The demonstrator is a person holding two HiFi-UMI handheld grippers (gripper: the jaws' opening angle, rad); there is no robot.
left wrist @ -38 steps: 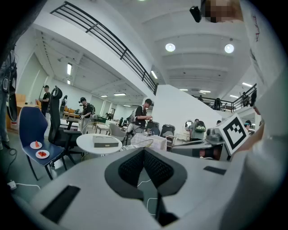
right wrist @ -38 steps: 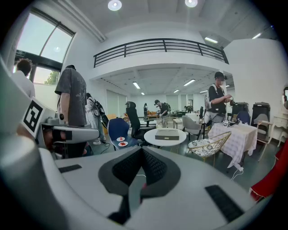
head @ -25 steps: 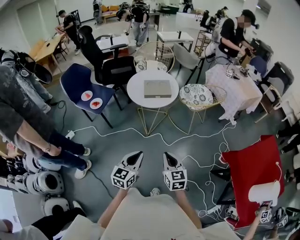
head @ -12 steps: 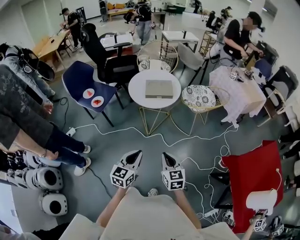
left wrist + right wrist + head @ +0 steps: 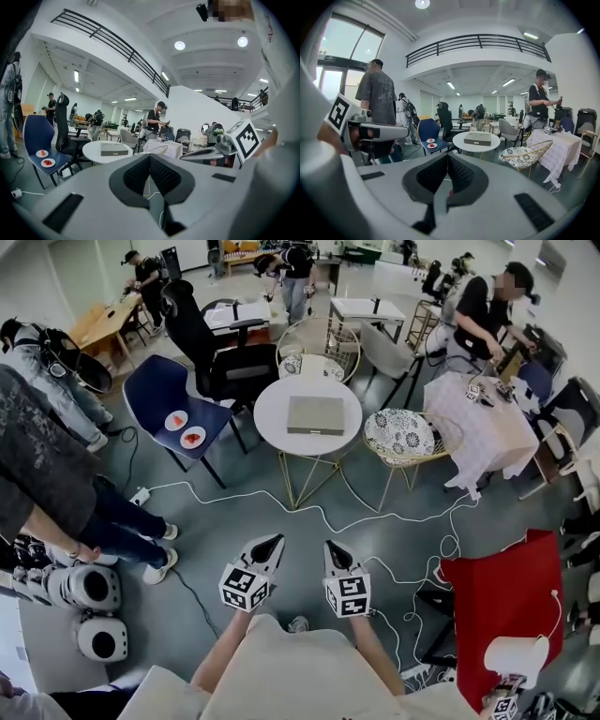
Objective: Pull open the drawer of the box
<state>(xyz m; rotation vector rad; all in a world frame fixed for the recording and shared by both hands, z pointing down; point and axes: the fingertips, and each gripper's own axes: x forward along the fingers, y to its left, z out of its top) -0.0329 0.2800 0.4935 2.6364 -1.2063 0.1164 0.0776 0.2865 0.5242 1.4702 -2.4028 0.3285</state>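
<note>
A flat grey box (image 5: 315, 415) with a drawer lies on a round white table (image 5: 272, 414) well ahead of me; it also shows as the box (image 5: 114, 149) in the left gripper view and the box (image 5: 477, 138) in the right gripper view. My left gripper (image 5: 275, 544) and right gripper (image 5: 334, 550) hang side by side over the floor, far short of the table. Both are shut with nothing between their jaws. The left gripper (image 5: 150, 160) and right gripper (image 5: 447, 159) point toward the table.
A wire chair with a patterned cushion (image 5: 399, 434) stands right of the table, a blue chair (image 5: 173, 409) with two plates left of it. White cables (image 5: 309, 510) snake over the floor between me and the table. A person's legs (image 5: 112, 521) stand at left. A red cloth (image 5: 502, 601) lies at right.
The view has shifted slightly; the table and box sit a little lower in view. Both grippers keep their place and stay shut. The person at left has stepped a little.
</note>
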